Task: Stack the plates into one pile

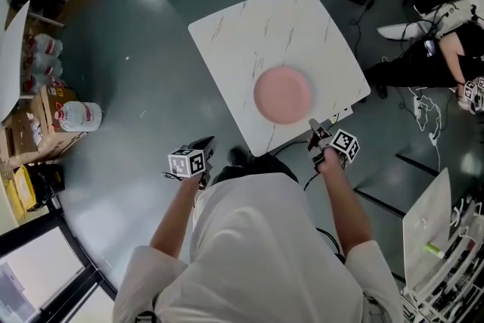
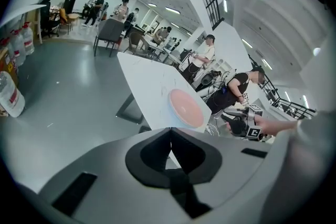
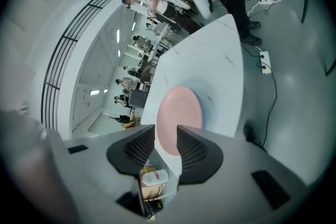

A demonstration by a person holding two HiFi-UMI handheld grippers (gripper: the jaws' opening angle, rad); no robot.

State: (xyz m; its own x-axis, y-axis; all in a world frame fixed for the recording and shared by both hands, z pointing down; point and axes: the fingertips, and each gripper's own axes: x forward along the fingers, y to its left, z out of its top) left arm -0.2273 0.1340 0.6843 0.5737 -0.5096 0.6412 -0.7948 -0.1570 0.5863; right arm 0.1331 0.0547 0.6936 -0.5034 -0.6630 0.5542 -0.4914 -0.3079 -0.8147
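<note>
The pile of plates [image 1: 282, 94] sits on the nearer half of the white marble table [image 1: 249, 26], with a pink plate on top. From your head camera it reads as one pink disc. The right gripper view adds a pale blue edge along one side, under the pink.

Your right gripper [image 3: 166, 136] hangs just off the table's near edge with its jaws apart and nothing pressed between them — the pile only shows through the gap, well beyond. Your left gripper [image 2: 170, 131] is off the table over the grey floor [image 1: 151, 49], jaws together on nothing. Its view alone catches your right gripper from the side, plus people standing in the hall behind the table.

The head view places a large water bottle [image 1: 79, 116] against a cardboard box [image 1: 45, 125], well apart from the table at the left.
</note>
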